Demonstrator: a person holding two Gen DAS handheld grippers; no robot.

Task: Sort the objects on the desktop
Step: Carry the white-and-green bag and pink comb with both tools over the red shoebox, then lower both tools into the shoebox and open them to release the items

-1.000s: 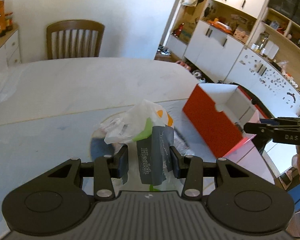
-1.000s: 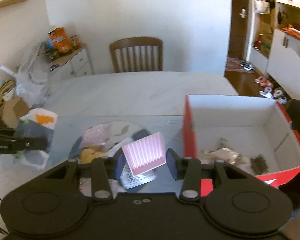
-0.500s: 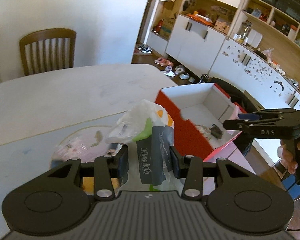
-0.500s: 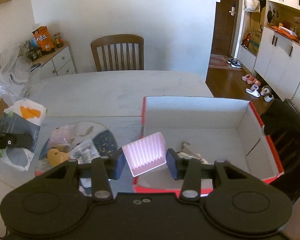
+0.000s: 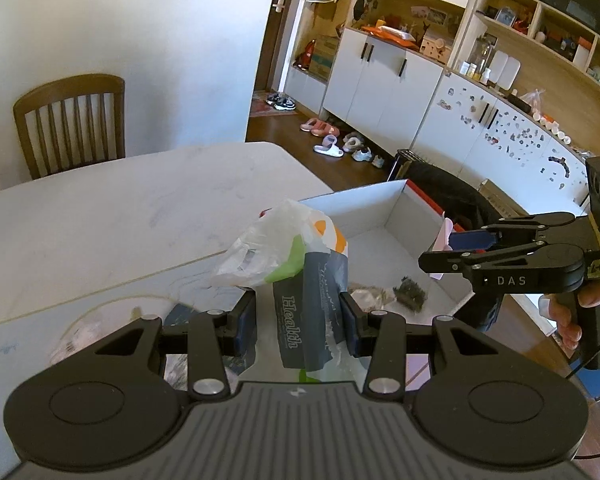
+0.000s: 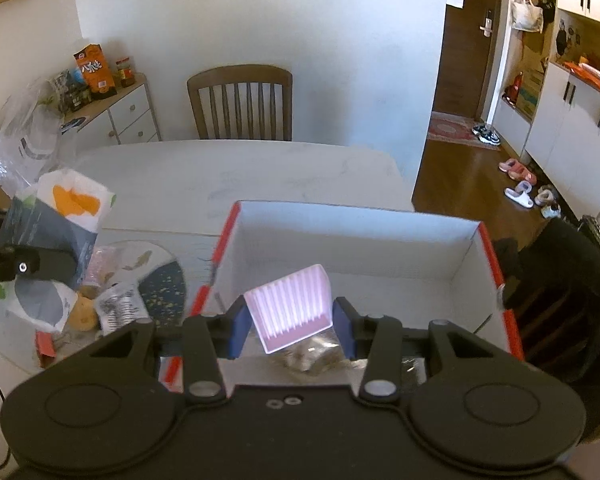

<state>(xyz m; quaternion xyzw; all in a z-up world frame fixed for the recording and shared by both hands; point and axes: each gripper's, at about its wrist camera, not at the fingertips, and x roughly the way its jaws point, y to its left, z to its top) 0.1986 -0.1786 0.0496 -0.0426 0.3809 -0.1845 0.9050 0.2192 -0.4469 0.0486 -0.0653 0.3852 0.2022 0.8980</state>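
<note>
My left gripper [image 5: 298, 322] is shut on a crumpled snack bag [image 5: 300, 276], white, green, orange and grey with "Health" printed on it, held above the table beside the red box [image 5: 412, 208]. The bag also shows at the left of the right wrist view [image 6: 56, 216]. My right gripper [image 6: 290, 326] is shut on a pink ribbed packet [image 6: 290, 310] and holds it over the open red box [image 6: 488, 248]. It also shows in the left wrist view [image 5: 456, 246]. Small wrappers [image 6: 308, 356] lie on the box's white floor.
A round patterned mat [image 6: 160, 284] on the white table [image 6: 240, 168] carries a yellow toy [image 6: 85, 312], a silver packet [image 6: 118, 306] and a pink packet [image 6: 102, 264]. A wooden chair [image 6: 240, 100] stands at the far side. A dark chair [image 6: 560, 292] is right of the box.
Both grippers have moved right toward the red box. The pink packet now hangs over the box's inside, and the snack bag is close to the box's left wall.
</note>
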